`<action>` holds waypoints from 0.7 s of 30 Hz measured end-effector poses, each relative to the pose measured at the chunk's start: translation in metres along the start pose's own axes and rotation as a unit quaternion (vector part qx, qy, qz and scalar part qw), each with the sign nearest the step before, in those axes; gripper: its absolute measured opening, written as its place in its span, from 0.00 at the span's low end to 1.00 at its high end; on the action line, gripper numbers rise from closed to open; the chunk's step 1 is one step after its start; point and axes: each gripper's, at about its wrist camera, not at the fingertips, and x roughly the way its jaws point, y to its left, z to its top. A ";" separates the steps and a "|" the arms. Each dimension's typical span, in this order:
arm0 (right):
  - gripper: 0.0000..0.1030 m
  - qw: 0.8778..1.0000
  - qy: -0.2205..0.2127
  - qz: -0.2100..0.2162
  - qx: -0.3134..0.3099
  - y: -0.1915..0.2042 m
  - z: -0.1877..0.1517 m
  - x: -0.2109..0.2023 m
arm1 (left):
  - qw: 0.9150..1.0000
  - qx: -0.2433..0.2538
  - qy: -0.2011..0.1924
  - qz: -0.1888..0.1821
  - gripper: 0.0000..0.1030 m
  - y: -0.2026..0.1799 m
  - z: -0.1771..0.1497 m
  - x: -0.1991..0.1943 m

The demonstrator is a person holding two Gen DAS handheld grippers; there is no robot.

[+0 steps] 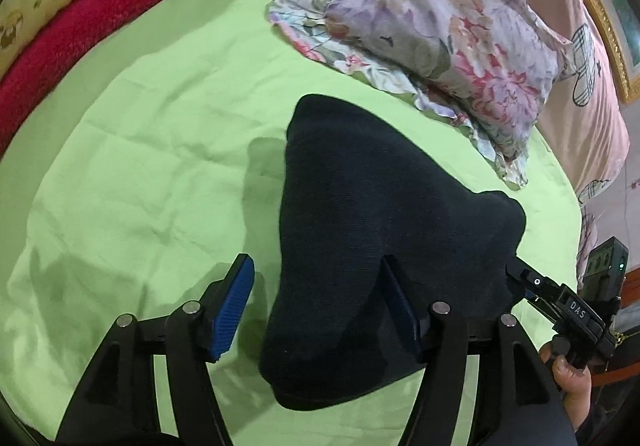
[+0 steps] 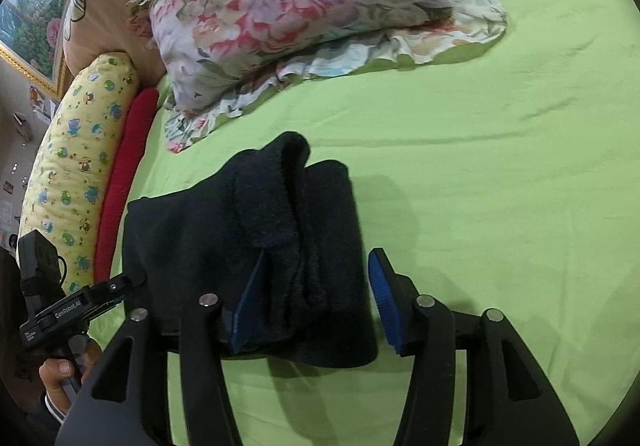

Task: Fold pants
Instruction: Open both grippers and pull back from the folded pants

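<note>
Two hand-held grippers work over one pair of dark navy, knitted-looking pants (image 1: 360,238), already bunched into a thick, several-layered bundle in the middle of the light green bedsheet (image 1: 140,166), nearer the floral pillow (image 1: 432,18) at the head than the red rolled towel (image 1: 92,22) along the side edge.

Left gripper (image 1: 320,310): its blue-padded fingers (image 1: 234,306) stand wide apart, one pad clear in the air, the other tucked against or under the cloth; nothing is pinched between them. Right gripper (image 2: 320,298): also spread, one pad slipped into a fold of the bundle, the other free just beside it over the sheet.

Judging by the fuzzy surface and soft rounded folds, the fabric is light, limp and thick. It should compress easily, drape when lifted, and cling to itself rather than slide. Rubbery ribbed pads ought to hold it well. Nothing about it is fragile.

Best hold, likely: pinch all layers together at the near corners of the bundle, one gripper per corner, so inner layers do not sag out. Grabbing only the top layer would probably unroll the fold.
</note>
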 end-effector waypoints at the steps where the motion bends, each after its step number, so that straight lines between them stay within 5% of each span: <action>1: 0.60 1.000 -0.001 -0.001 -0.001 -0.003 0.000 0.002 | 1.000 0.004 -0.001 0.000 0.65 0.000 -0.001 0.001; 4: 0.62 1.000 -0.008 -0.003 -0.016 -0.004 -0.001 0.003 | 0.999 0.028 -0.014 0.025 0.72 -0.003 -0.004 0.006; 21: 0.65 0.998 -0.029 0.026 -0.049 0.009 -0.010 -0.024 | 0.997 0.053 -0.046 0.042 0.71 -0.029 -0.029 -0.032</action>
